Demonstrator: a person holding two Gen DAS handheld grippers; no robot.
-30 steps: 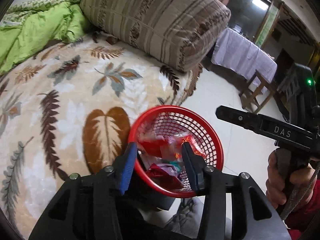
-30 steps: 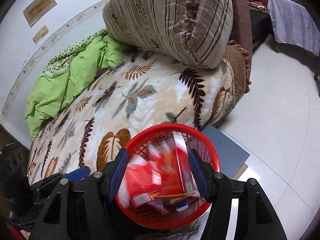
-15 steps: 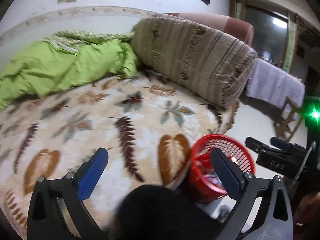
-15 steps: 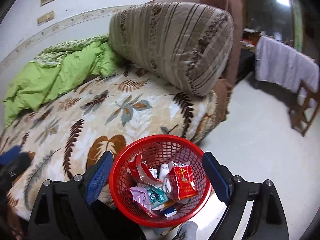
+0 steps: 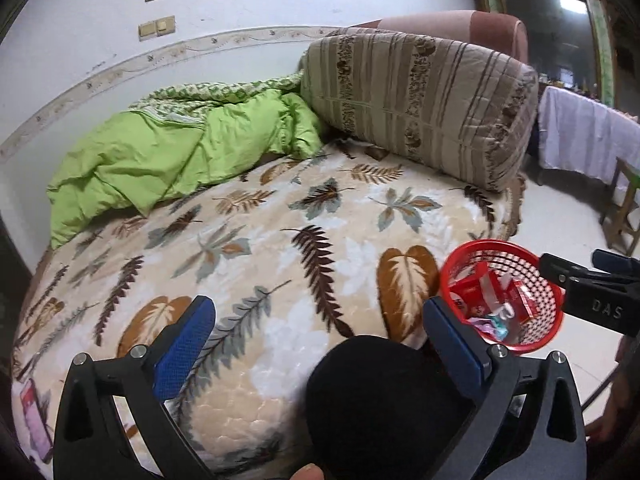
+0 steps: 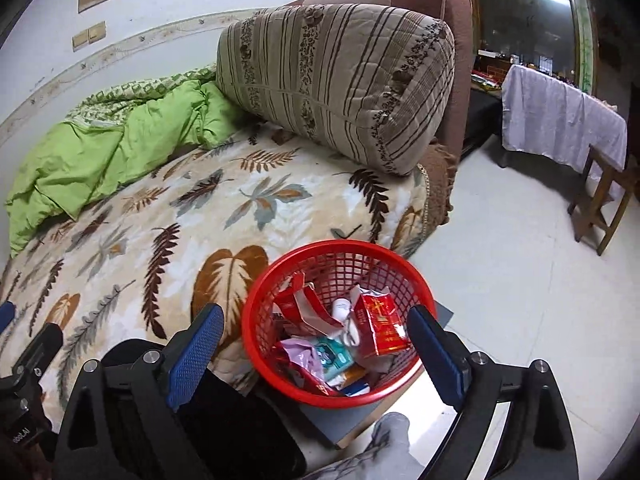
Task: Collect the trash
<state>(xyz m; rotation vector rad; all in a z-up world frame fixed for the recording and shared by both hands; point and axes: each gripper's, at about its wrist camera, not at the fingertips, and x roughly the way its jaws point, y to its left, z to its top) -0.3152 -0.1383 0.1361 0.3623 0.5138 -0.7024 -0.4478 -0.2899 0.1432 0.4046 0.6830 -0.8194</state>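
Both grippers rose; basket [image 6: 336, 320] below (full).

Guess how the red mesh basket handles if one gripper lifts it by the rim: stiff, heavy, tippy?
The red basket is thin open plastic mesh, so its rim would probably flex under a pinch. Its load looks like wrappers and a small red carton, so likely light. It sits on a grey board by the bed; a one-sided lift would probably tilt it and shift the trash.
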